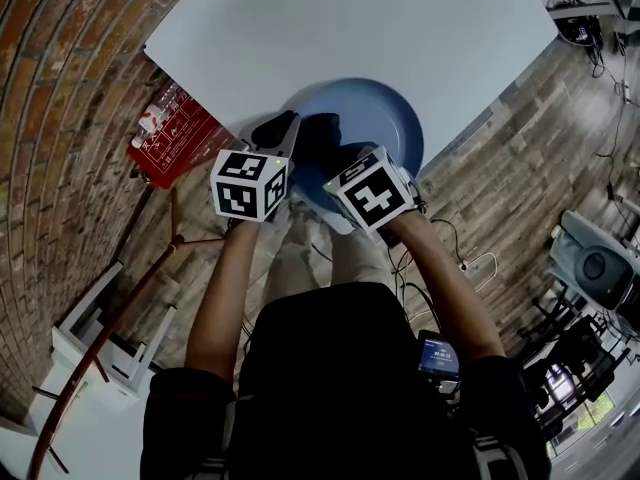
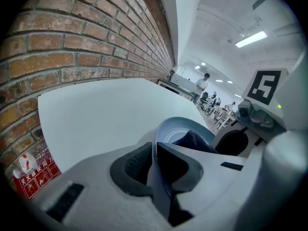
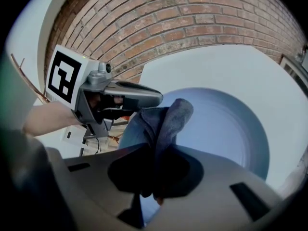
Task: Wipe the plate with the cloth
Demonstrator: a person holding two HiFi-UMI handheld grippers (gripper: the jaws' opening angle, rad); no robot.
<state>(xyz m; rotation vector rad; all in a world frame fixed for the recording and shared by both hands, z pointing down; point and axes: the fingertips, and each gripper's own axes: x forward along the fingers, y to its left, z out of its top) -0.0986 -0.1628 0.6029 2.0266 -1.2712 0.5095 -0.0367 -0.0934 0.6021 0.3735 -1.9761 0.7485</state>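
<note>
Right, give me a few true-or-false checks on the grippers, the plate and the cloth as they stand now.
1. The left gripper is shut on the rim of the plate. True.
2. The right gripper is empty. False: its jaws are shut on the cloth.
3. The plate is white. False: it is blue; the table under it is white.
4. The cloth reaches out over the plate's inside. True.
5. The plate sits in the middle of the table. False: it is at the table's edge nearest the person.
</note>
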